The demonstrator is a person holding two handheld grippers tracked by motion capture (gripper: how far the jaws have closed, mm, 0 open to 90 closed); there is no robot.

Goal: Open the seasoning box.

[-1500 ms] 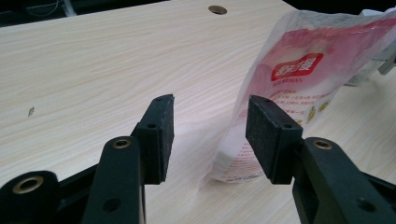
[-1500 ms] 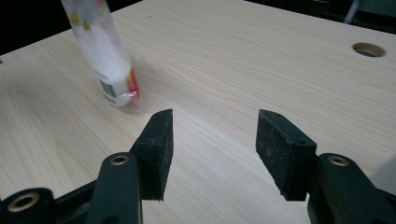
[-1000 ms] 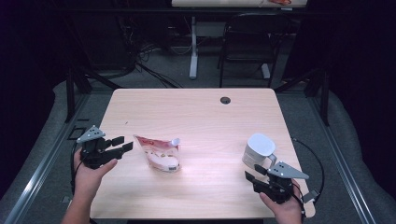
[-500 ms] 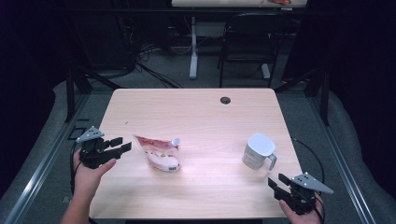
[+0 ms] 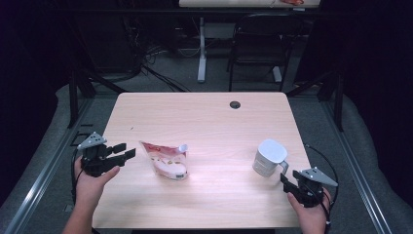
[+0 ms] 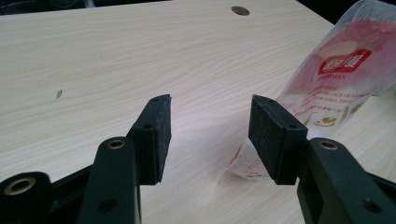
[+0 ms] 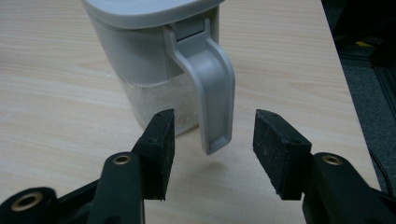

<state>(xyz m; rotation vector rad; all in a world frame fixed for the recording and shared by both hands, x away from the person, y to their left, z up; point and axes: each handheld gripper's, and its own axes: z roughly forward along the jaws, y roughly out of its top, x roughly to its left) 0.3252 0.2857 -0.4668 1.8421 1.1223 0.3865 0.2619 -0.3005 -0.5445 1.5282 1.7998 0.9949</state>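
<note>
The lidded grey jug (image 7: pixel 159 60) stands near the table's (image 5: pixel 204 117) right edge with its upright handle (image 7: pixel 212 93) pointing straight at the right gripper (image 7: pixel 212 144), whose jaws, having just been opening, gape empty just short of it.

On the light wooden table (image 5: pixel 204 117), a white and red plastic pouch (image 5: pixel 165 159) lies left of centre, its spout toward the middle. Over at the left edge the left gripper (image 5: pixel 125 150) hovers with jaws apart, pointing at the pouch, just short of it. On the right stands a grey lidded jug (image 5: pixel 269 158), handle facing the right gripper (image 5: pixel 284 178), which sits close behind that handle, jaws just opening wider, nothing between them.
</note>
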